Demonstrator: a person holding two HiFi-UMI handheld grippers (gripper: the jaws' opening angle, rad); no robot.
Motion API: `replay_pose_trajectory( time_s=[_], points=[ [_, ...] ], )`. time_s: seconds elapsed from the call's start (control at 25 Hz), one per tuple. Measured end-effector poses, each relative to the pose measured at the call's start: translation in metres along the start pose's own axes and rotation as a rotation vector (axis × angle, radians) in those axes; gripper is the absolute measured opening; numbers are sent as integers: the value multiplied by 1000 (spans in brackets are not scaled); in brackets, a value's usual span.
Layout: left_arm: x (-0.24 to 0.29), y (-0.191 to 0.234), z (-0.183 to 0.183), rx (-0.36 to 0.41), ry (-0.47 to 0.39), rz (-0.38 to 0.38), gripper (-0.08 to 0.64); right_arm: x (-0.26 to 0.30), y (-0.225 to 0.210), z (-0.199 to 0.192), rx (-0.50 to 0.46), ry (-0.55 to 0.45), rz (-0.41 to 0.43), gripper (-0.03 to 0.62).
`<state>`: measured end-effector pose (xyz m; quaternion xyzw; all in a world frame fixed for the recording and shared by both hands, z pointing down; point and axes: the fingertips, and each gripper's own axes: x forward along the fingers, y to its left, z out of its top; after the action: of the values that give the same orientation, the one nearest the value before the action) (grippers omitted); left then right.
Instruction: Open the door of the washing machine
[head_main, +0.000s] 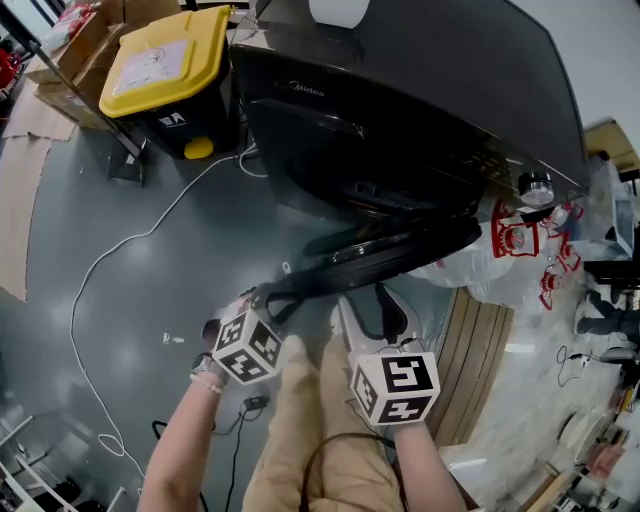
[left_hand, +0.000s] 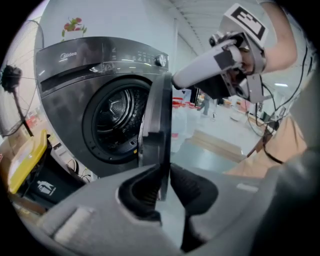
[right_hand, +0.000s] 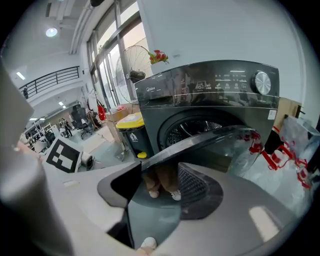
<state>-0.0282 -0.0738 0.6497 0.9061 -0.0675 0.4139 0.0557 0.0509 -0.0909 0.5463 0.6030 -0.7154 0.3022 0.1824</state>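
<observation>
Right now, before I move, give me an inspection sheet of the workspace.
Surface: grey floor.
Job's things: washer; door swung open.
Clutter: yellow-lidded bin, cardboard, red-printed bags, planks.
Grippers: left gripper shut on the door's edge; right gripper open by the door's rim.
Cables: white cable across the floor.
Surroundings: fan beside the washer.

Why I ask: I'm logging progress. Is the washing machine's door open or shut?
Open. The door stands swung away from the drum opening, which shows uncovered; the left claw is clamped on the door's edge.
</observation>
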Motion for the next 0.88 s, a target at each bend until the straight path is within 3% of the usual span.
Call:
replay_pose_trajectory(
  time_s=[0.32,0.6,0.88],
  points=[
    [3,-42,-2,6,7,-47,48,-19,-3,-20,85,-3,-37,213],
    [6,-82,1,25,22,-119,49,-40,-17,-35,96,-4,-121,209],
    [-4,-105,3,26,27,-141,28,-63,-30,-56,108,23,-112,209]
  ],
)
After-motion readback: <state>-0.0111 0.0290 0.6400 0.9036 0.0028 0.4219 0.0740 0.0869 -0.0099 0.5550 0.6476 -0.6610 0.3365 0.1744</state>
